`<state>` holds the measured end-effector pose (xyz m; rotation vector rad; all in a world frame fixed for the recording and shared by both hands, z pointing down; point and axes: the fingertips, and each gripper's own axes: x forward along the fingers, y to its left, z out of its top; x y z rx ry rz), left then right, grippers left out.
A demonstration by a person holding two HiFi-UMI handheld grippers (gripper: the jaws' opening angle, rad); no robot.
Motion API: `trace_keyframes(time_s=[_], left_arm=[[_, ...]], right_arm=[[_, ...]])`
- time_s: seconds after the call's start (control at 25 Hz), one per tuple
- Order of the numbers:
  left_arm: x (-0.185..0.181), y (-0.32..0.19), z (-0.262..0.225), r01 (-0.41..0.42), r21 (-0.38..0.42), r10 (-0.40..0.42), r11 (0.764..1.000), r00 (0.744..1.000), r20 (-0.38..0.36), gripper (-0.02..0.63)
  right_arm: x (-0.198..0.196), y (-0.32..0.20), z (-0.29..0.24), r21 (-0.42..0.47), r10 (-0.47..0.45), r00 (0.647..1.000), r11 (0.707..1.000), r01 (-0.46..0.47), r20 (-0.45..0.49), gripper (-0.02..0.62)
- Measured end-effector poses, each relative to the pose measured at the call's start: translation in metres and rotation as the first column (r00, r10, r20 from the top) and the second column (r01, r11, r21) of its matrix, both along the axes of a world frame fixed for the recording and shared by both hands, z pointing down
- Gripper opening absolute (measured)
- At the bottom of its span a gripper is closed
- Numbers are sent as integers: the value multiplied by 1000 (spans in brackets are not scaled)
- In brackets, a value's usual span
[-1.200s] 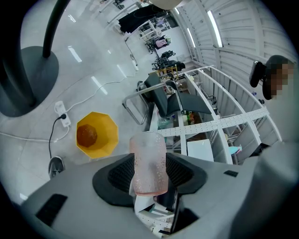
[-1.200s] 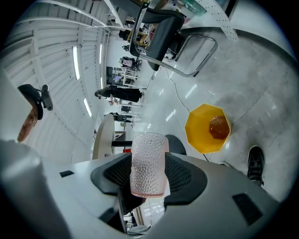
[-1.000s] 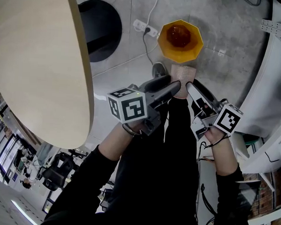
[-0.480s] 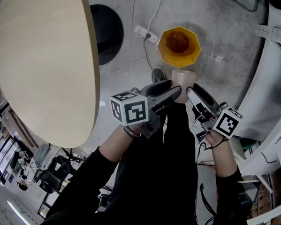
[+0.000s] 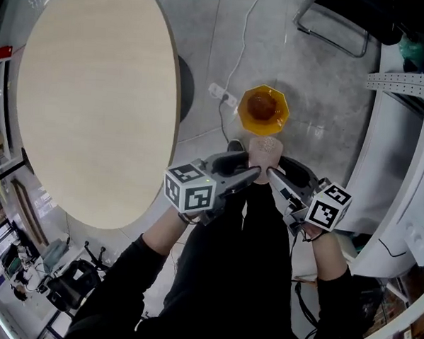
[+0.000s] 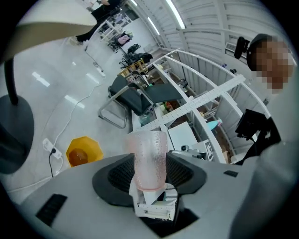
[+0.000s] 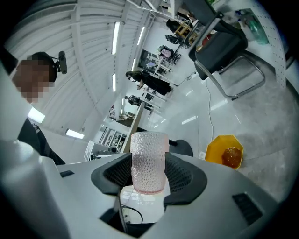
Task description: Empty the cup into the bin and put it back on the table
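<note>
Head view takes in far more of the round table (image 5: 95,102) at the left than a second ago, and the floor has dropped away, so the rig has risen. The left gripper (image 5: 254,173) is closed on one side of the dimpled clear cup (image 5: 264,149). The yellow bin (image 5: 262,125) beyond it looks smaller now, with a brownish lump inside. The right gripper (image 5: 271,174) presses the cup's other wall. Both gripper views show padded jaws tight against the cup, which looks empty. Dumping seems done, and what remains is carrying the cup left to the table
</note>
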<state>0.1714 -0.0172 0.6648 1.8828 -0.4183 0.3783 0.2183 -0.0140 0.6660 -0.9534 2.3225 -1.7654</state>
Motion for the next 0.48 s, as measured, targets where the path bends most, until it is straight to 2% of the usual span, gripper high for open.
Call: trace_keyframes(time_s=[0.12, 0.28, 0.4, 0.48], left_arm=[[1, 5, -29, -44, 61, 44, 997, 999, 7, 224], [3, 12, -69, -88, 154, 85, 984, 996, 29, 224], [7, 11, -102, -120, 239, 110, 964, 992, 57, 224], [8, 9, -124, -147, 308, 127, 940, 988, 84, 224]], right_arm=[[-1, 3, -31, 75, -58, 996, 995, 63, -69, 232], [-1, 7, -75, 186, -122, 979, 971, 152, -163, 232], [1, 6, -108, 253, -144, 966, 947, 198, -215, 232], [2, 5, -130, 292, -146, 961, 932, 213, -236, 232]])
